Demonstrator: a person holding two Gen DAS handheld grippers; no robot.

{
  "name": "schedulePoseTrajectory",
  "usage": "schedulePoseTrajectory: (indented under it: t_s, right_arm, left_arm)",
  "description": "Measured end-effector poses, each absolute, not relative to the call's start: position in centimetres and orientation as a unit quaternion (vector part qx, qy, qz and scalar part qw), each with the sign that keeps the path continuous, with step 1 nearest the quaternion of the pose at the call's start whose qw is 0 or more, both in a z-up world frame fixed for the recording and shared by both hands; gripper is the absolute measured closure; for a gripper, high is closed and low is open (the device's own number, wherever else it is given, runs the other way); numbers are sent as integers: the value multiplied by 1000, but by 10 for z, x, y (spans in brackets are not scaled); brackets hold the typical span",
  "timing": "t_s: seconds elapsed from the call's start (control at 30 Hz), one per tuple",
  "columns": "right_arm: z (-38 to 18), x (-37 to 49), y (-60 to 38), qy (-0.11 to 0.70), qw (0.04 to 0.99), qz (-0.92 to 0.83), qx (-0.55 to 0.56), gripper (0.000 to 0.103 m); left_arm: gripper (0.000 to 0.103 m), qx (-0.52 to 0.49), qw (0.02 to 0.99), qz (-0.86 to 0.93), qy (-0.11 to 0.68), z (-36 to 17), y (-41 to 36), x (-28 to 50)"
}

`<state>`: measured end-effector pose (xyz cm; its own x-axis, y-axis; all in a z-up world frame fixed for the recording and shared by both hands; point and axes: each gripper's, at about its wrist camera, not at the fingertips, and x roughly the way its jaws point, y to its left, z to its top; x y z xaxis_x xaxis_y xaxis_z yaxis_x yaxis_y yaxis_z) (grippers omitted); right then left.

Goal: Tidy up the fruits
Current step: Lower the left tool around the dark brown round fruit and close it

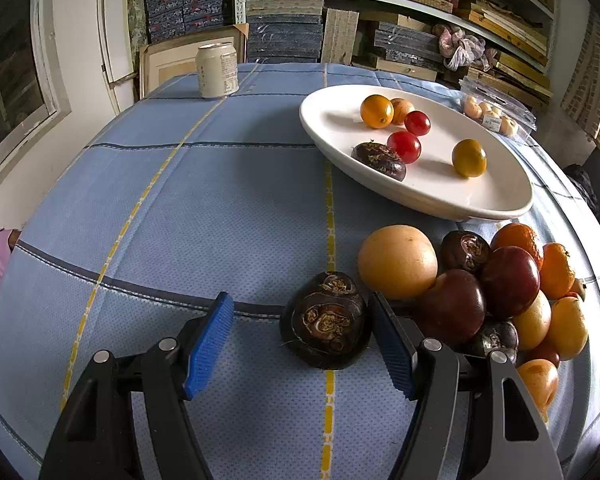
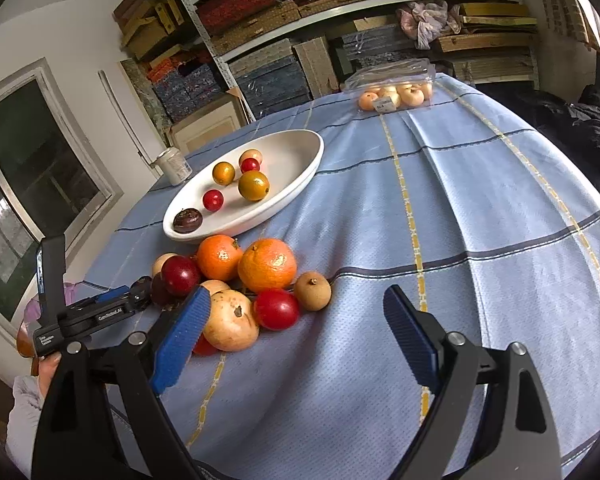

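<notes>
Left wrist view: fruit pile cut off at right, fingers spread, unclenched around water chestnut.

Tabletop w/ blue checked cloth, yellow + dark stripes. On it: white oval dish, can at far edge, clear pack of pale fruit, loose fruit pile just beside the dish, and one dark water chestnut lying apart from the pile.
</notes>
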<state>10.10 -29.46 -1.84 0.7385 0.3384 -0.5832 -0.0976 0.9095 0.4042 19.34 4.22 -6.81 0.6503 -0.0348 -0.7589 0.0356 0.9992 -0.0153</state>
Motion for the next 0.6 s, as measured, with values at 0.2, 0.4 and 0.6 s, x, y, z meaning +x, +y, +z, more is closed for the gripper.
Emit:
schedulePoseTrajectory:
  t_s: [0.2,0.4,0.6]
  right_arm:
    - [-19,102,-297,346,909,130,192,17]
    - [-13,97,-299,332,914,131,193,17]
    - [-13,95,-296,333,916,128,185,17]
  left_arm:
    - [33,-5,908,-18,418,-68,44,194]
    - [33,-9,909,-21,417,-67,44,193]
    - [33,-16,908,-30,418,-68,45,192]
